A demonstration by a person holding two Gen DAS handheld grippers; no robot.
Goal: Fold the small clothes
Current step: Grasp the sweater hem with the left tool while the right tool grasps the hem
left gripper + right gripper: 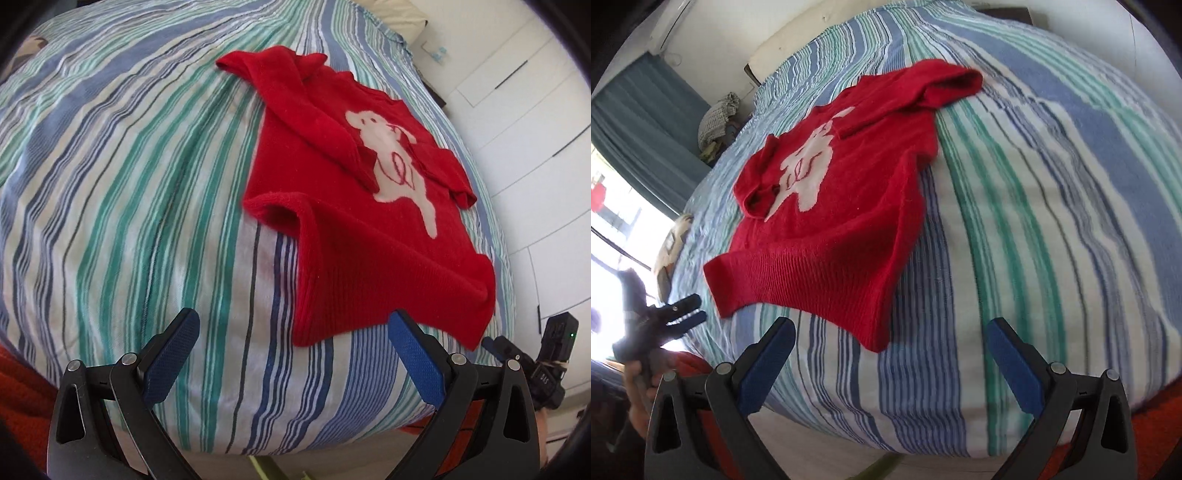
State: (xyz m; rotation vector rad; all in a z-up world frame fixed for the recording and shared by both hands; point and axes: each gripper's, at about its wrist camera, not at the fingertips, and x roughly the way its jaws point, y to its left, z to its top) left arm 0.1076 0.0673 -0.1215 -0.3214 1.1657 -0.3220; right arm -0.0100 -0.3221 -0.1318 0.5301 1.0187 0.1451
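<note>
A small red knitted sweater (351, 258) with a white dog motif (391, 155) lies flat on the striped bedcover (129, 184), hem nearest me. Both sleeves are folded in over the chest. My left gripper (293, 325) is open just short of the hem's left corner, with nothing between its blue pads. In the right wrist view the sweater (842, 229) lies ahead and to the left. My right gripper (892, 328) is open and empty, with the hem's right corner just beyond its fingertips. The left gripper (689, 308) shows there at the far left, held by a hand (639, 398).
The bedcover (1052, 184) drops off at the near edge, with orange-red fabric (22, 376) below it. White wardrobe doors (535, 110) stand to the right of the bed. A blue curtain (639, 122), a bright window and a heap of cloth (718, 118) are on the left.
</note>
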